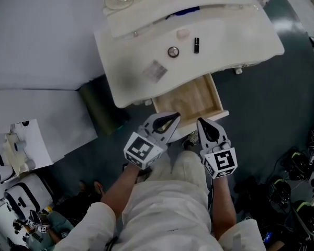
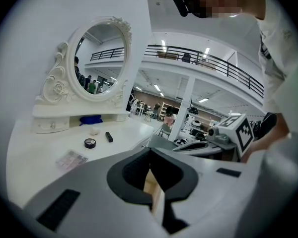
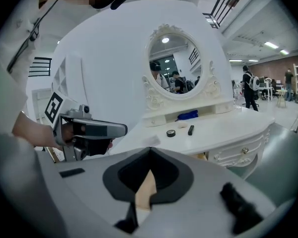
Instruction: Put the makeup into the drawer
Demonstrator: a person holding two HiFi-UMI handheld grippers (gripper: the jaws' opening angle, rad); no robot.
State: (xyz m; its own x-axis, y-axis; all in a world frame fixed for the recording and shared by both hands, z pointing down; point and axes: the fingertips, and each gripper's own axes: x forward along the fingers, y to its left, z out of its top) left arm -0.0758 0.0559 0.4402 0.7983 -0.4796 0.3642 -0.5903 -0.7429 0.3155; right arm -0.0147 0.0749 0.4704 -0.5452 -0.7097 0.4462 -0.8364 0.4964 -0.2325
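Note:
On the white dressing table [image 1: 240, 38] lie a round compact [image 1: 173, 52], a black lipstick tube [image 1: 196, 45], a pale puff [image 1: 182, 33] and a clear palette [image 1: 155, 70]. The wooden drawer [image 1: 191, 101] below the tabletop stands pulled out, and I see nothing in it. My left gripper [image 1: 174, 118] and right gripper [image 1: 201, 122] hover side by side over the drawer's front edge, both shut with nothing between the jaws. The left gripper view shows the compact [image 2: 90, 143], lipstick [image 2: 109, 137] and palette [image 2: 71, 158] beyond the shut jaws. The right gripper view shows the compact [image 3: 171, 133] and lipstick [image 3: 190, 130].
An oval mirror [image 2: 97, 63] rises at the table's back, with a blue item [image 1: 186, 11] on the shelf under it. A dark green bin [image 1: 102, 106] stands left of the table. White panels lie at the left; bags and gear [image 1: 298, 182] crowd the floor at the right.

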